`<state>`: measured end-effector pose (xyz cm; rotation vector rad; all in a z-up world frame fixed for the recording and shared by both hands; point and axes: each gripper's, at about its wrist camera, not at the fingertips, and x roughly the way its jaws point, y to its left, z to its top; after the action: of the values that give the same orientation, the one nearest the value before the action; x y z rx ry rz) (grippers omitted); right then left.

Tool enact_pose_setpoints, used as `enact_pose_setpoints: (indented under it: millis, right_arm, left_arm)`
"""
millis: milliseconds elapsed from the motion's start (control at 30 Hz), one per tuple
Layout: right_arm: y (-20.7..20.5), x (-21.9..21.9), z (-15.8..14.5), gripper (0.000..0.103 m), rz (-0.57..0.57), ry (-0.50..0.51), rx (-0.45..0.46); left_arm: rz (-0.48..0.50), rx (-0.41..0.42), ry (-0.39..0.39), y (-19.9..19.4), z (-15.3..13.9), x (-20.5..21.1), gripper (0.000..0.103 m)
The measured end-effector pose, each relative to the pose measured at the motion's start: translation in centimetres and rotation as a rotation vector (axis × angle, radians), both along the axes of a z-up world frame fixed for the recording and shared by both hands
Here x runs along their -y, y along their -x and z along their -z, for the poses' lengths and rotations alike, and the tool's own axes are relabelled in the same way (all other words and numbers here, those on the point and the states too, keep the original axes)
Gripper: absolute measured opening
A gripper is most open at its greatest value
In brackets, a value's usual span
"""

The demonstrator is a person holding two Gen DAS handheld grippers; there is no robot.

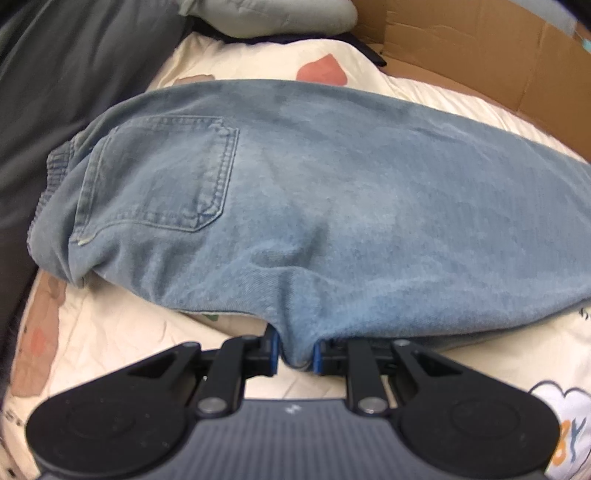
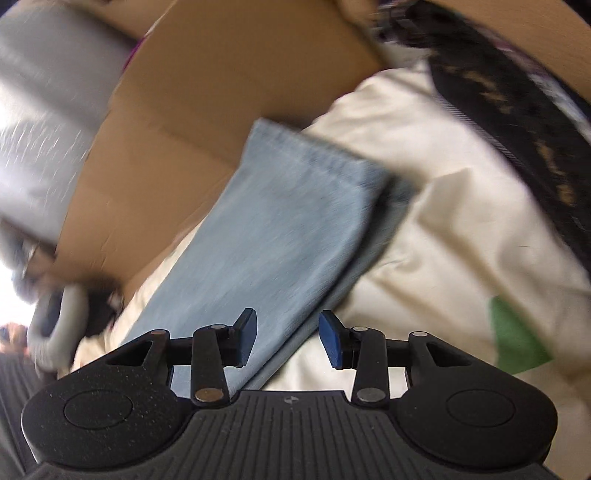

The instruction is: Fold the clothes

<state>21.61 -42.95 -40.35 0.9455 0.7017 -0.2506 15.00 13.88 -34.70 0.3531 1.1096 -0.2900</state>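
Note:
Light blue jeans (image 1: 332, 206) lie across a cream printed quilt (image 1: 122, 325), back pocket (image 1: 162, 170) up and waistband at the left. My left gripper (image 1: 295, 354) is shut on a pinch of the jeans' near edge, denim bunched between its blue pads. In the right wrist view, which is blurred, the jeans' leg (image 2: 280, 229) stretches away to its hem (image 2: 321, 151) near the cardboard. My right gripper (image 2: 288, 339) stands open above the leg's right edge, with nothing between its fingers.
A brown cardboard wall (image 1: 480, 48) runs along the far right. A dark grey fabric (image 1: 66, 74) lies at the left, a pale pillow (image 1: 280, 18) at the back. In the right wrist view a dark patterned garment (image 2: 517, 122) lies at the upper right on the quilt (image 2: 461, 258).

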Motion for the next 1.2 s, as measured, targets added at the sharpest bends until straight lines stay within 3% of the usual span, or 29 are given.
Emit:
enact_pose_setpoints:
  millis: [367,867,1033,1200]
  right_arm:
    - [-0.6,3.3,1.7,0.044,0.225,-0.056,0.049]
    - [-2.8,4.5,2.4,0.043,0.266,-0.01,0.099]
    - [-3.1,4.8,2.5,0.038,0.267,0.003,0.109]
    - [-3.1,5.3,2.6,0.023,0.26,-0.003,0.077]
  left_arm:
    - [0.012,-0.055,-0.033,-0.9,0.2,0.5,0.018]
    - [0.035,-0.088,-0.069,-0.9,1.9,0.6,0.018]
    - [0.041,-0.099,-0.079,-1.0,2.9,0.7,0.018]
    - [0.053,-0.095,-0.076,-0.9,3.7,0.6,0.018]
